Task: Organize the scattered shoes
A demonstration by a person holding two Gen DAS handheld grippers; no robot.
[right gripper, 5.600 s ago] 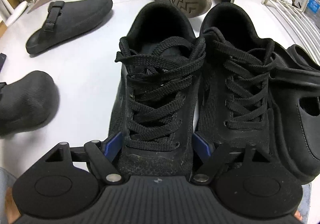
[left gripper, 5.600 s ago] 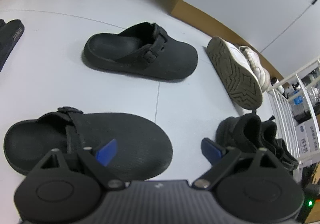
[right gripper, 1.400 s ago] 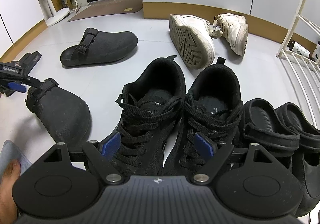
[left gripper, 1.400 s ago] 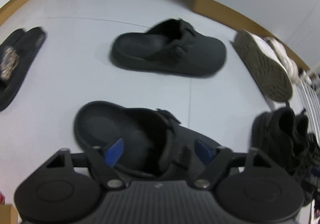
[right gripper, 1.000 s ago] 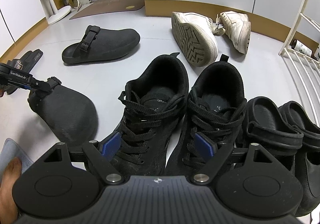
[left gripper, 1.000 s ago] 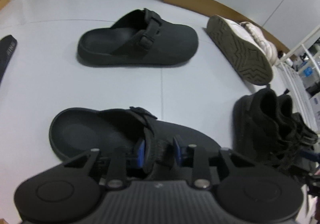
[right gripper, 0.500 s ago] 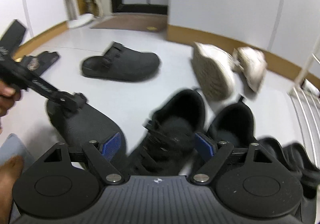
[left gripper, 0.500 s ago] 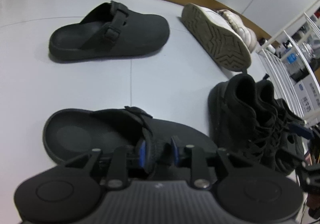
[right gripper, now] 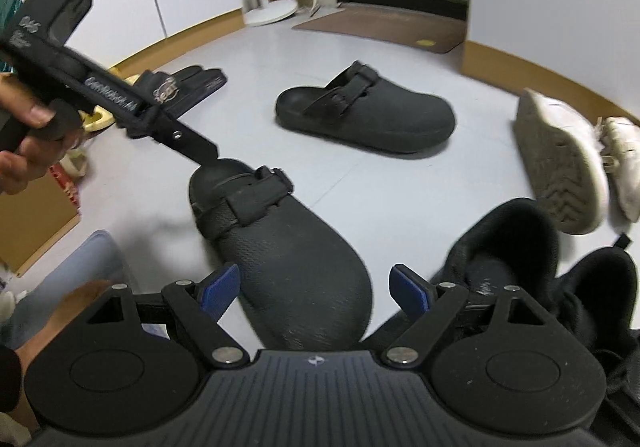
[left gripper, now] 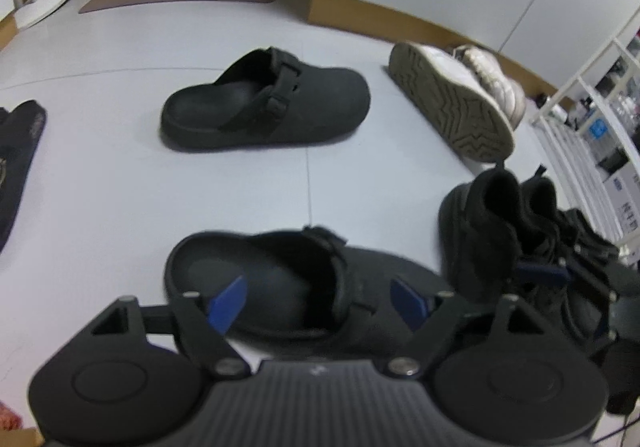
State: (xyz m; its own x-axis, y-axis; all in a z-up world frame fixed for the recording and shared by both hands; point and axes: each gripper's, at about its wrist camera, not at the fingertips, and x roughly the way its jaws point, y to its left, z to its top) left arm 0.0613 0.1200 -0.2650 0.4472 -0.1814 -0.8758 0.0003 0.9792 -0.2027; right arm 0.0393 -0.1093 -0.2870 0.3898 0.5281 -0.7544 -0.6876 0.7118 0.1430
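Note:
A black clog (left gripper: 280, 287) lies on the floor beside the pair of black lace-up sneakers (left gripper: 500, 223). My left gripper (left gripper: 316, 301) hovers just over the clog's strap with its jaws opening; the pads no longer touch it. In the right wrist view the left gripper (right gripper: 200, 153) reaches in from the upper left over the clog's heel. My right gripper (right gripper: 316, 293) is open above the toe of that clog (right gripper: 280, 247), not touching it. The matching clog (left gripper: 264, 103) (right gripper: 368, 115) sits further back.
Two white sneakers (left gripper: 452, 99) lie near the wall, one on its side. Black slides (right gripper: 180, 87) rest at the left. A white wire rack (left gripper: 580, 107) stands at the right. A hand (right gripper: 24, 135) holds the left gripper; a cardboard box (right gripper: 36, 215) sits beside it.
The left gripper let go of the near clog's strap, opened wide and rose. The right gripper swung left from over the black sneakers to over the clog's toe.

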